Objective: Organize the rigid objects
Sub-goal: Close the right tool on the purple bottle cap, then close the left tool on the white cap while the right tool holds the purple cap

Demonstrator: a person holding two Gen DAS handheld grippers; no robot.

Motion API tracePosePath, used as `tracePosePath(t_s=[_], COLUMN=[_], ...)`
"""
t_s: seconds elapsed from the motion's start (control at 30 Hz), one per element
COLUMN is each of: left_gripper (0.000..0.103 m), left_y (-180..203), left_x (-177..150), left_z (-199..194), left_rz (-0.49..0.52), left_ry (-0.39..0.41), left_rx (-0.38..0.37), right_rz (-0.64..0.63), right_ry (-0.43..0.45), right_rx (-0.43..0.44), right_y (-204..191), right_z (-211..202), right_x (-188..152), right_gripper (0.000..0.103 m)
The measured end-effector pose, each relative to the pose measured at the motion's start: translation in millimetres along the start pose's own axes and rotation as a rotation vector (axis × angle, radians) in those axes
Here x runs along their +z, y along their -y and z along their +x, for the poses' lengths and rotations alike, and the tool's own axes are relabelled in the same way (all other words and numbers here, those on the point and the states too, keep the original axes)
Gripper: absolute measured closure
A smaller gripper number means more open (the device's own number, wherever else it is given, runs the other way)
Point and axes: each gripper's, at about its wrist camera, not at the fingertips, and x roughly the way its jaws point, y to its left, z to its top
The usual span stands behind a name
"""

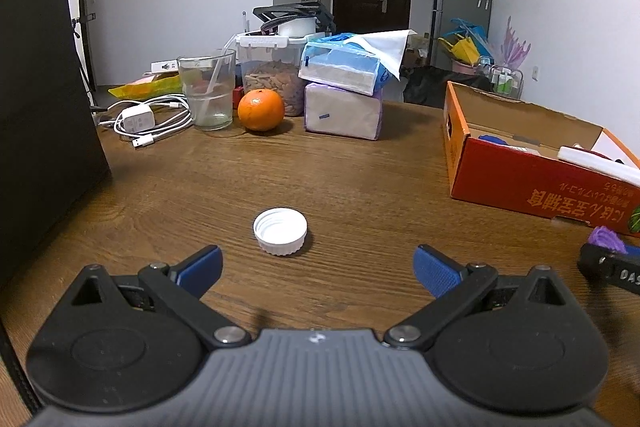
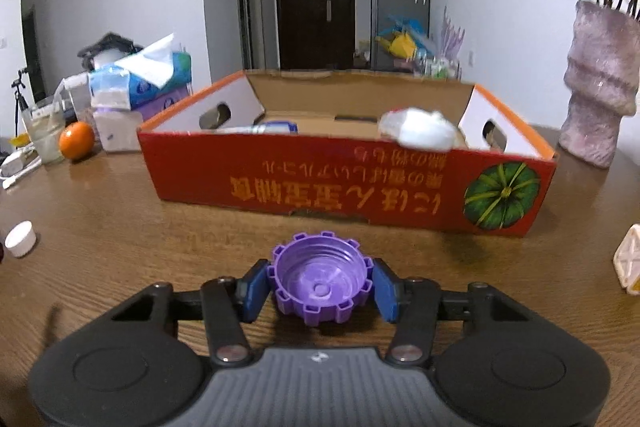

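The jaws of the right gripper [image 2: 320,285] were clenched on a purple bottle cap [image 2: 320,277], short of the red cardboard box [image 2: 320,183] at the table's right edge. The left gripper [image 1: 318,267] was spread wide, a white cap [image 1: 280,230] lying just ahead, nearer to it.

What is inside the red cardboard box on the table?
In the red cardboard box, the right wrist view shows a crumpled white item near its front wall and a flat blue-and-white object at the left. The front wall hides the box floor and anything lower.
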Motion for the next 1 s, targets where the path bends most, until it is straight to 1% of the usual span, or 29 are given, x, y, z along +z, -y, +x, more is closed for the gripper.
tracePosePath(t_s=[0.1, 0.23, 0.5, 0.73, 0.87, 1.0], left_gripper=[0.0, 0.0, 0.0, 0.0, 0.0, 0.0], left_y=[-1, -2, -19, -39, -46, -47], left_x=[0, 1, 6, 11, 14, 15], left_z=[1, 5, 22, 45, 55, 66], left_rz=[-0.002, 0.004, -0.006, -0.005, 0.002, 0.02], left_ry=[-0.006, -0.011, -0.03, -0.068, -0.086, -0.108], left_rx=[0.001, 0.007, 0.032, 0.058, 0.046, 0.018], right_rz=[0.019, 0.043, 0.054, 0.049, 0.049, 0.047], right_ry=[0.039, 0.064, 0.079, 0.086, 0.086, 0.084], right_rx=[0.011, 0.015, 0.012, 0.013, 0.012, 0.006], right_y=[3, 7, 9, 7, 7, 6], right_z=[-9, -15, -19, -20, -20, -19], right_x=[1, 2, 1, 0, 0, -2], right_gripper=[0.05, 0.05, 0.05, 0.05, 0.05, 0.05])
